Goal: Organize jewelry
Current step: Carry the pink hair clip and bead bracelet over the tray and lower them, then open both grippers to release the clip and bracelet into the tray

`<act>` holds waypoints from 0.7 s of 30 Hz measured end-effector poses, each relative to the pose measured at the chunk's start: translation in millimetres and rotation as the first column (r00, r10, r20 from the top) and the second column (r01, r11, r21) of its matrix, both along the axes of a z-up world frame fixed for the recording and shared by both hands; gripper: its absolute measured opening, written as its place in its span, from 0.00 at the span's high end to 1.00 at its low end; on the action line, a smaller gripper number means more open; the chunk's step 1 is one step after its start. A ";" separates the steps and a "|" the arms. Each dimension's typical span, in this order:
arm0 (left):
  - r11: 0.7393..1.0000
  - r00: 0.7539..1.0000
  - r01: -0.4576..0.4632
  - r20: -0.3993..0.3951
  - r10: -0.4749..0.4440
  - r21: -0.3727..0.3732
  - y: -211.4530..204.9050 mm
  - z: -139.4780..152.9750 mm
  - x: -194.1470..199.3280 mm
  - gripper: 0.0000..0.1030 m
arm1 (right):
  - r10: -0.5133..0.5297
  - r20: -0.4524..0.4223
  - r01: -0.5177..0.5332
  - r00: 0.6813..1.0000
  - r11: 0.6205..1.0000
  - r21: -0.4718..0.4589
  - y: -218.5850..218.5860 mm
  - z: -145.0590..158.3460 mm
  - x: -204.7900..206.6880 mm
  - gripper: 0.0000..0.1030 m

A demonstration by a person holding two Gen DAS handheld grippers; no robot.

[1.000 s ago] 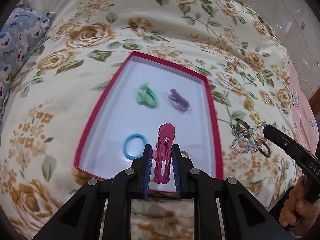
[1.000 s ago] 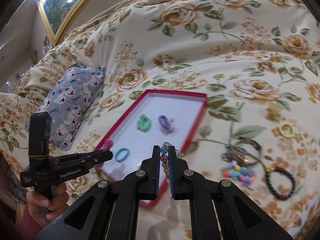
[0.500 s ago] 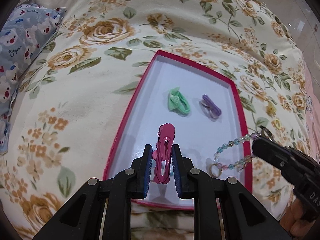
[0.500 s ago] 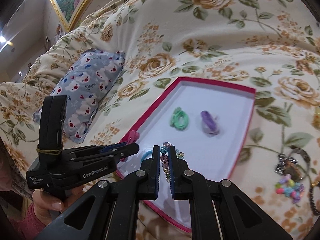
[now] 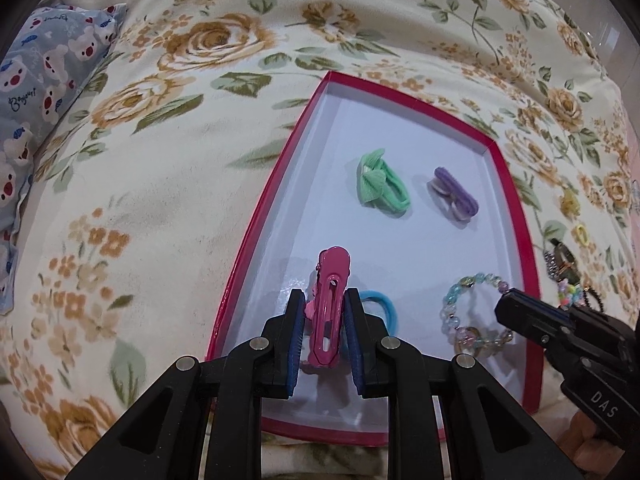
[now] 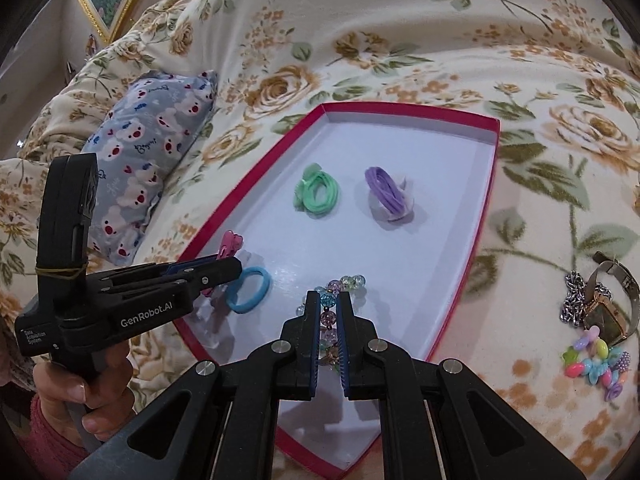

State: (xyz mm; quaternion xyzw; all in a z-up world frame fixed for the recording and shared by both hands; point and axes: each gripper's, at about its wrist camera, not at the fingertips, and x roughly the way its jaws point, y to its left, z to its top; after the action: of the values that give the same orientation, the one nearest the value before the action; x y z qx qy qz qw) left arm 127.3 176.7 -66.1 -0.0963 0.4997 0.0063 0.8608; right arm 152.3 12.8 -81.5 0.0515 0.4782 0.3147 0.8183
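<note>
A red-rimmed white tray (image 5: 256,224) (image 6: 486,216) lies on the floral bedspread. In it are a green hair tie (image 5: 382,188) (image 6: 318,192), a purple hair tie (image 5: 456,196) (image 6: 386,194) and a blue hair ring (image 5: 384,306) (image 6: 248,290). My left gripper (image 5: 322,312) (image 6: 236,268) is shut on a pink hair clip (image 5: 330,300) (image 6: 230,244), held over the tray's near left part. My right gripper (image 6: 329,312) (image 5: 506,308) is shut on a clear beaded bracelet (image 5: 472,316) (image 6: 340,286), which touches the tray floor at the near right.
On the bedspread right of the tray lie a watch with a chain (image 6: 600,300), a bracelet of coloured beads (image 6: 598,364) (image 5: 570,294) and a yellow ring (image 5: 580,234). A blue bear-print pillow (image 6: 148,160) (image 5: 36,92) lies to the left.
Both grippers have moved in over the tray and lower. The beaded bracelet, hanging at the tray's right rim before, now rests inside the tray, still gripped.
</note>
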 end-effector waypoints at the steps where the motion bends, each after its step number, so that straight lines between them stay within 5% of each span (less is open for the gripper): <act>1: 1.000 1.000 0.000 0.000 0.000 0.002 -0.4 -0.7 1.0 0.81 | 0.002 -0.001 -0.002 1.000 1.000 -0.006 0.7 -1.2 0.0 0.93; 21: 1.000 1.000 0.001 -0.001 -0.001 0.018 -3.7 0.0 -0.1 0.80 | -0.002 -0.019 0.002 1.000 1.000 -0.029 1.1 -8.5 0.4 0.88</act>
State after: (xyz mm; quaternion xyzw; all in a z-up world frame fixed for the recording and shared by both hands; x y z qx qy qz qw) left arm 127.3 173.0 -66.1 -0.0884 0.5000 0.0102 0.8614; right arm 152.7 13.9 -89.9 0.0431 0.4905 0.3063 0.8147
